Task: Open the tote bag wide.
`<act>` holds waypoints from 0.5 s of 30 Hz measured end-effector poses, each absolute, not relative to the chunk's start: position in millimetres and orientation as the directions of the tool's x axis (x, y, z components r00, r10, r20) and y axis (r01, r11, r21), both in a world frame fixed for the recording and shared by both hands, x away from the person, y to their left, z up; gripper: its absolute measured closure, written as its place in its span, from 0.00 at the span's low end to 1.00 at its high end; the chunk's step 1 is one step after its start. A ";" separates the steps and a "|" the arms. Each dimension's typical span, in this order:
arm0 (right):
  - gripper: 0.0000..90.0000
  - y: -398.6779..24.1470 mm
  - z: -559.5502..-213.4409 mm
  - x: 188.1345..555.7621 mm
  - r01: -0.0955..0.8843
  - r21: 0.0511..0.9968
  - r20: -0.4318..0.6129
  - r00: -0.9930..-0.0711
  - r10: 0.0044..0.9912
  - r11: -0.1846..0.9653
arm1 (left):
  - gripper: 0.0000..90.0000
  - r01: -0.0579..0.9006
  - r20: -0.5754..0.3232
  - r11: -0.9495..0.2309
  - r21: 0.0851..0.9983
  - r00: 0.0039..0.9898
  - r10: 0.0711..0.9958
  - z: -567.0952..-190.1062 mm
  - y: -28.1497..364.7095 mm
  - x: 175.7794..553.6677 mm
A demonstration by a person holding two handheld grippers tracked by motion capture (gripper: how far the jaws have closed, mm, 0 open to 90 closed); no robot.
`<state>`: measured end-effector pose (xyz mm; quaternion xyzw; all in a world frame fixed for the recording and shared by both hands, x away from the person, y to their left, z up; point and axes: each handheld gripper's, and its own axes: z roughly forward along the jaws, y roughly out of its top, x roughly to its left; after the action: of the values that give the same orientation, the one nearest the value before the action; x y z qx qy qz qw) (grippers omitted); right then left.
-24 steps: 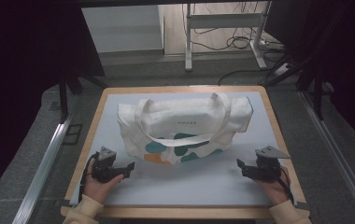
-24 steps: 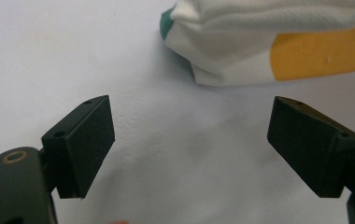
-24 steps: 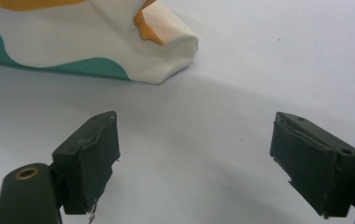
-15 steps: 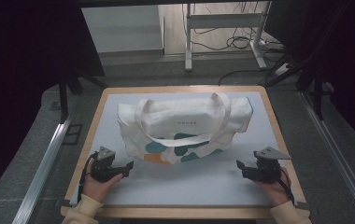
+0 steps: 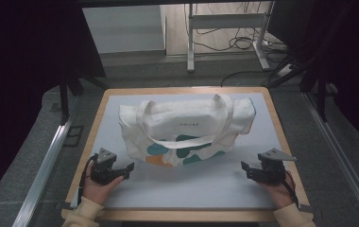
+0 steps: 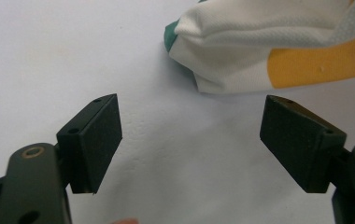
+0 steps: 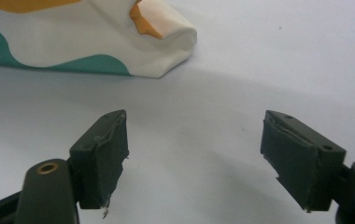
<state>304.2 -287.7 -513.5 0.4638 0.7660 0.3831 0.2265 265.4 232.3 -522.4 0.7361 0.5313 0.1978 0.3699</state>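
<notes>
Table point(image 5: 121, 101): white mat. Tote bag point(image 5: 187, 127) lies flat mid-table, handles on top. We've parked the left gripper point(image 5: 129, 169) and right gripper point(image 5: 243, 168) near its front corners, apart from the cloth, jaws spread, empty; likely staged to grab both corners.

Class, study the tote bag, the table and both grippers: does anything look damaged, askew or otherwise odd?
One thing: the pads of the right gripper look worn, with ragged, peeling edges. The left gripper has clean pads. The tote bag lies flat on the table, slightly askew, with no tear or spill showing.
</notes>
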 end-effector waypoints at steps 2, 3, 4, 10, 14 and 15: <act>0.27 -287.9 -513.7 304.4 0.537 0.798 0.012 -0.468 0.884 0.274 | 0.23 0.634 -0.104 -0.158 0.757 0.355 0.929 -522.0 233.3 265.3; 0.27 -288.0 -513.6 304.4 0.537 0.797 0.012 -0.470 0.883 0.275 | 0.23 0.632 -0.106 -0.155 0.759 0.355 0.929 -521.8 233.8 265.2; 0.27 -288.1 -513.6 304.3 0.536 0.797 0.009 -0.472 0.882 0.278 | 0.23 0.630 -0.109 -0.151 0.762 0.354 0.929 -521.4 234.3 265.0; 0.30 -287.4 -512.6 302.6 0.524 0.801 0.001 -0.483 0.876 0.288 | 0.22 0.607 -0.102 -0.140 0.782 0.347 0.932 -519.3 237.1 263.4; 0.31 -287.6 -511.9 302.2 0.524 0.803 0.006 -0.483 0.875 0.283 | 0.23 0.606 -0.115 -0.142 0.783 0.365 0.924 -518.2 236.9 263.2; 0.31 -287.9 -511.8 302.3 0.523 0.804 0.007 -0.484 0.875 0.283 | 0.25 0.607 -0.116 -0.144 0.782 0.368 0.922 -517.1 236.7 262.9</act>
<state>302.3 -287.9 -511.8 0.4549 0.7683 0.3896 0.2259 262.9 236.7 -517.1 0.7289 0.5245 0.2017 0.3911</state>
